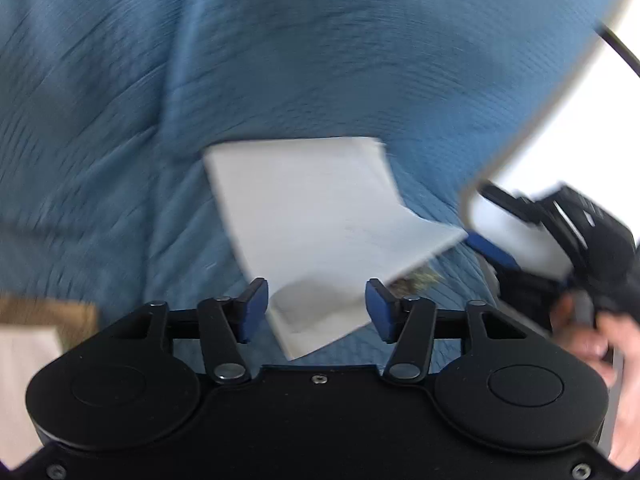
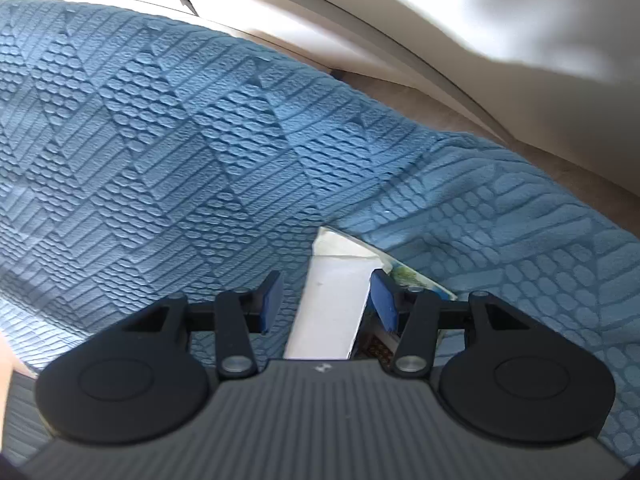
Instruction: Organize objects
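White paper sheet (image 1: 320,216) lies over the blue quilted cover (image 1: 280,60), loosely bent, one corner toward the left gripper (image 1: 316,308) and passing between its two blue pads. Long axis runs from that near corner up and away, leaning to the far left in the left wrist view. Left view is blurred, so edges are soft.

Left gripper: jaws spread, neither pad pressing the sheet; a clear gap shows beside the left pad, the right pad sits close to the paper's edge. Not gripping anything.

Under the sheet's right edge, something with a printed, greenish-brown pattern (image 1: 416,278) peeks out; too smeared to name there. The right wrist view gives it better: a white card or folded sheet (image 2: 332,308) standing between the pads of the right gripper (image 2: 326,304), with a colour-printed booklet or card (image 2: 416,280) just behind the right pad, lying on the cover.

Right gripper: jaws parted about halfway. The white piece sits nearer the right pad, perhaps touching it; the left pad stands clear of it. No pinch.

Judgement: the right gripper is the better placed of the two, paper already centred between its pads and running straight ahead along its fingers. The left one has only the corner. Person's hand (image 1: 600,340) holds the right gripper at the edge of the left view
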